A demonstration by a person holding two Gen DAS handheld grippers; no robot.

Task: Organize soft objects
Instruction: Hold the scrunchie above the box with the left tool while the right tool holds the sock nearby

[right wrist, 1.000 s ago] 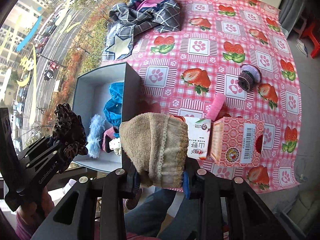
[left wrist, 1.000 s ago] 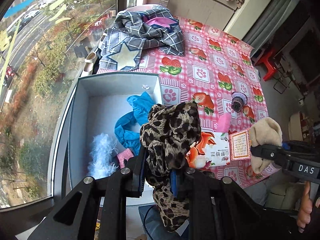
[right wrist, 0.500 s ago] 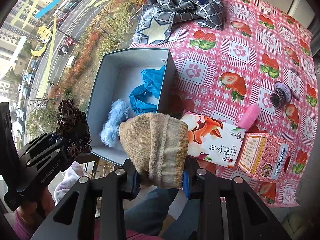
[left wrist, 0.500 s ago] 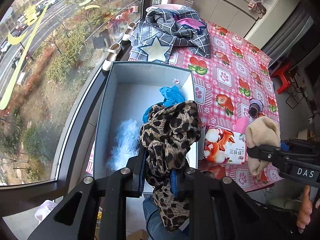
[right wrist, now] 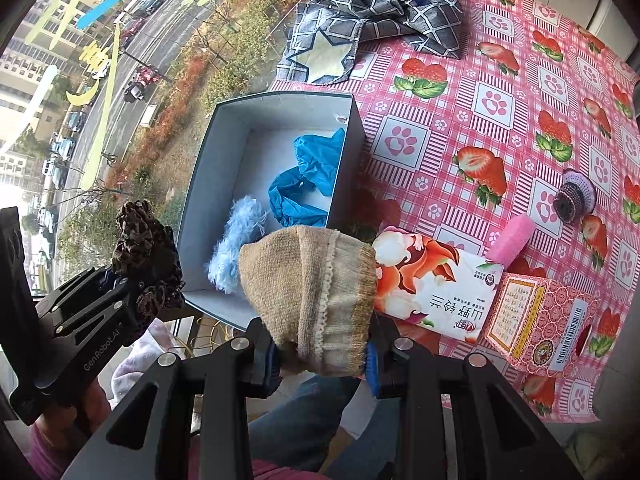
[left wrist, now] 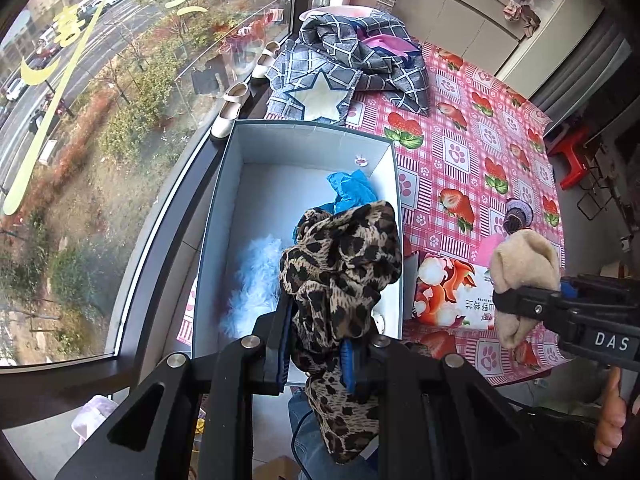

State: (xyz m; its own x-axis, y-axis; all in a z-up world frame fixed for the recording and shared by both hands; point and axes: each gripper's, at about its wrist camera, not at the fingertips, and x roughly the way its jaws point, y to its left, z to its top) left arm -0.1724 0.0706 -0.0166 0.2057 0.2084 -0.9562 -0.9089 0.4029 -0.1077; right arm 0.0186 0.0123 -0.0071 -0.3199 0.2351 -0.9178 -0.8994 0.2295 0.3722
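Left wrist: crumpled leopard-print cloth [left wrist: 340, 264].

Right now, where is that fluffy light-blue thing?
The fluffy light-blue thing lies inside the open grey box near the window, at its near end, next to the crumpled blue cloth; both views show it.

Box [right wrist: 352, 128] left of tissue pack [right wrist: 436, 284]

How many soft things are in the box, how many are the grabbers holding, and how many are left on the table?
In the box: 2, blue cloth, fluffy light-blue piece
Held: 2, leopard cloth, beige sock
On the table: 3, plaid cloth, pink roll, purple knit
Total: 7
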